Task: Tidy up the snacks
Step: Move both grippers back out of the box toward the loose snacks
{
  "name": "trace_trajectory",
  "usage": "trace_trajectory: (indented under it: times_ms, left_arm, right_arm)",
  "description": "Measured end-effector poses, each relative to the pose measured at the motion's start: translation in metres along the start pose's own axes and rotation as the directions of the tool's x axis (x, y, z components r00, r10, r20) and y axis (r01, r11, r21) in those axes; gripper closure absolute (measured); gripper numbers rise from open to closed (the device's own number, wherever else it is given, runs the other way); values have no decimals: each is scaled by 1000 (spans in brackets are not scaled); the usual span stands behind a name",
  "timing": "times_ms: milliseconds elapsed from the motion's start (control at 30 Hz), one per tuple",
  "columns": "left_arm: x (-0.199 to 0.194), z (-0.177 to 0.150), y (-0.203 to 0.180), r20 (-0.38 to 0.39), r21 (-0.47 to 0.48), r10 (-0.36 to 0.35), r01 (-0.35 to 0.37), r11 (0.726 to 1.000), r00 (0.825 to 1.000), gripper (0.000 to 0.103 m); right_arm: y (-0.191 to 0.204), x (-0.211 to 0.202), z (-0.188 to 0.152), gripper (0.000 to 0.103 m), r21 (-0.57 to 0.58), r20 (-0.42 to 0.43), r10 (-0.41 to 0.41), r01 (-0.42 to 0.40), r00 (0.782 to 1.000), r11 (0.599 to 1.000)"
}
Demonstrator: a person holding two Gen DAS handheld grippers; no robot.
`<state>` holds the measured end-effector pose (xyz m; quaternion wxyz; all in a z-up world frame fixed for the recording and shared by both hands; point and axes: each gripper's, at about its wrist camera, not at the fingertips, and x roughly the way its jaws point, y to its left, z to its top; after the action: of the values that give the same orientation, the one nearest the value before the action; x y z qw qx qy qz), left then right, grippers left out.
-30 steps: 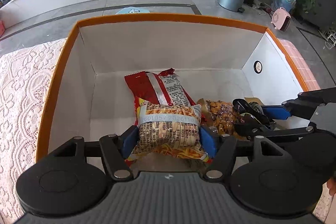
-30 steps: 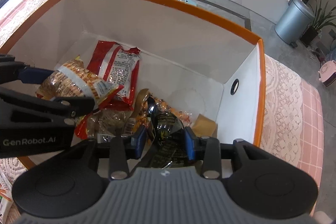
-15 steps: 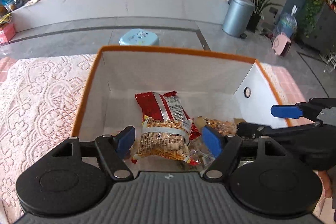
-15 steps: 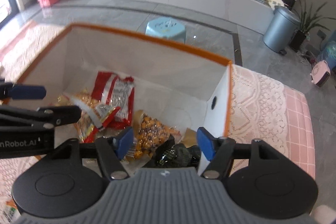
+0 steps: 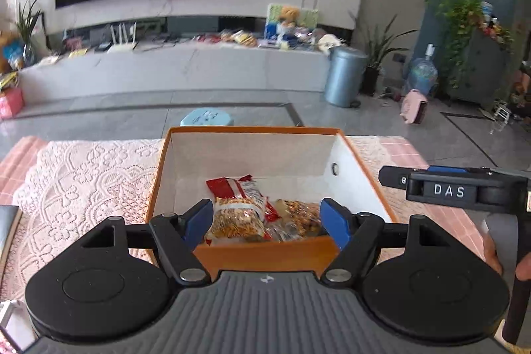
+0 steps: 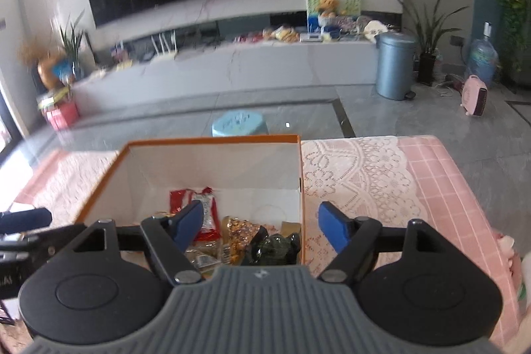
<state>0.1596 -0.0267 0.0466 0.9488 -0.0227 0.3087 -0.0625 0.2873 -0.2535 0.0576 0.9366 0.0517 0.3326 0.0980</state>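
Drop-off step looked complete: snack packets [image 5: 237,216] lay loose in the orange box [image 5: 265,251] on the lace tablecloth [image 5: 83,181]. Left gripper [image 5: 265,219] and right gripper [image 6: 262,226] were above the near rim, jaws opening wide, nothing between the pads. Likely next: locate any remaining snacks outside the box; none visible.

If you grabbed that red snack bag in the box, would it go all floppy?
Probably floppy: the red snack bag looks like thin crinkled wrapper lying flat in the box. It likely weighs little, since it looks almost flat. Its shiny film might slip between the pads, and squeezing hard could crush whatever is inside.
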Motion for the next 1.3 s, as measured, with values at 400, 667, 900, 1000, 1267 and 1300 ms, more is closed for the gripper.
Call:
trace_trajectory:
  times_ms: [400,667,900,1000,1267,1300]
  left_arm:
    - [-48,-58,-8,5,53,-56,56,997,998,15]
    - [-47,-105,16,-104,-2,-5,5,1000,995,15]
    - [-43,-144,34,-212,7,13,-11,1000,977,15]
    - [-43,-160,45,-267,-14,6,-10,1000,964,15]
    - [-20,-187,58,-405,-7,10,-15,1000,914,15]
    - [-17,-189,60,-411,-9,17,-23,1000,911,15]
  right_arm:
    - [6,-87,-96,22,24,126,18,-21,992,1000]
    - [20,-108,-160,12,8,120,-5,4,993,1000]
    - [34,-111,-198,11,-74,93,-18,25,996,997]
    - [37,-105,-208,12,-88,45,-8,12,999,996]
    - [40,-79,-230,12,-127,-81,-17,7,997,992]
    - [40,-78,-231,12,-131,-84,-19,8,996,991]
